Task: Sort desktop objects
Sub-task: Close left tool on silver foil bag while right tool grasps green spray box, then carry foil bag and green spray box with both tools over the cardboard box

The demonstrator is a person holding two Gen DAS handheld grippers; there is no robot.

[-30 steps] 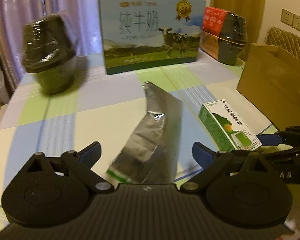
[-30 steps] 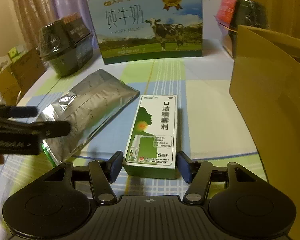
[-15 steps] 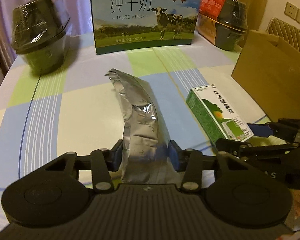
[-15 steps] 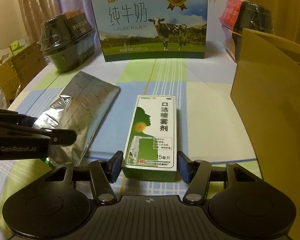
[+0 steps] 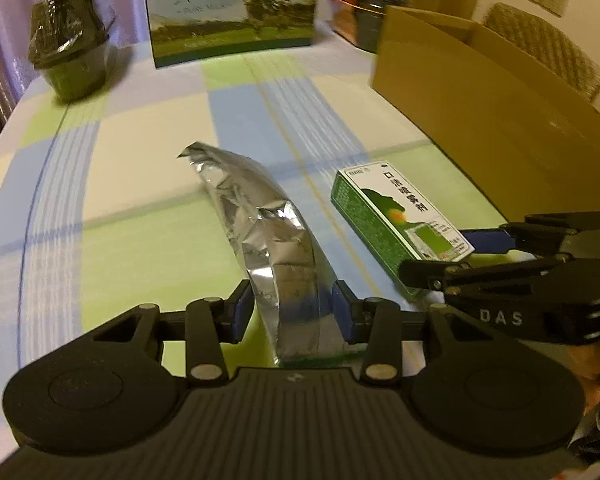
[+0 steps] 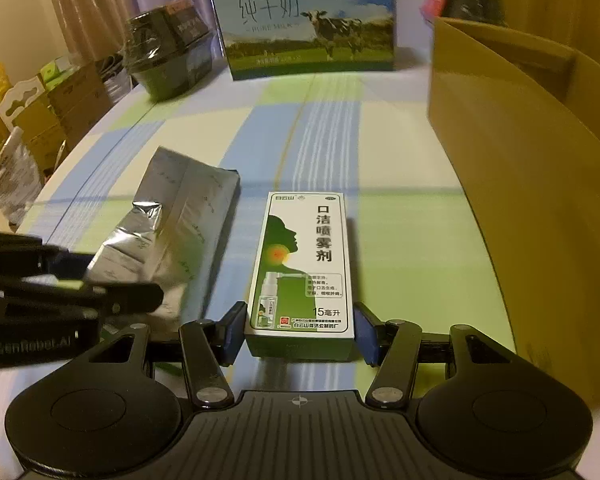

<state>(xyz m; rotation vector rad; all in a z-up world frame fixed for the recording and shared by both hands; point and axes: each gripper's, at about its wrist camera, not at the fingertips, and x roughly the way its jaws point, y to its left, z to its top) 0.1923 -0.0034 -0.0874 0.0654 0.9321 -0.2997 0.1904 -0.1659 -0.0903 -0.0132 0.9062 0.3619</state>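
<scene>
left tongs (image 5: 293, 309) clamped on the near end of the silver foil pouch (image 5: 260, 232), blue pads touching both sides; the pouch runs up toward 11 o'clock in the left wrist view, crumpled and bowed, whether its far end rests on the bench (image 5: 112, 184) or is lifted, cannot tell. right tongs (image 6: 300, 330) closed on the near end of the green-and-white spray box (image 6: 304, 264), pads against both long sides, box pointing to 12 o'clock. whether the box is off the bench, cannot tell.

in the right wrist view the pouch sits at 10 o'clock of the box, just beside it, not touching; left tongs come in from 9 o'clock, blurred. in the left wrist view the box is at 3 o'clock of the pouch, with the right tongs (image 5: 444, 256) coming in from 3 o'clock at its near end.

brown cardboard box (image 6: 532, 168) at 2 o'clock in the right wrist view, open top, near the spray box but apart. milk carton case (image 6: 308, 24) with cow print upright at 12 o'clock, far edge of bench. dark wrapped bowl pack (image 6: 168, 60) at 11 o'clock, another dark pack (image 6: 476, 0) at 1 o'clock behind the cardboard box. checked blue-green-cream cloth on the bench.
</scene>
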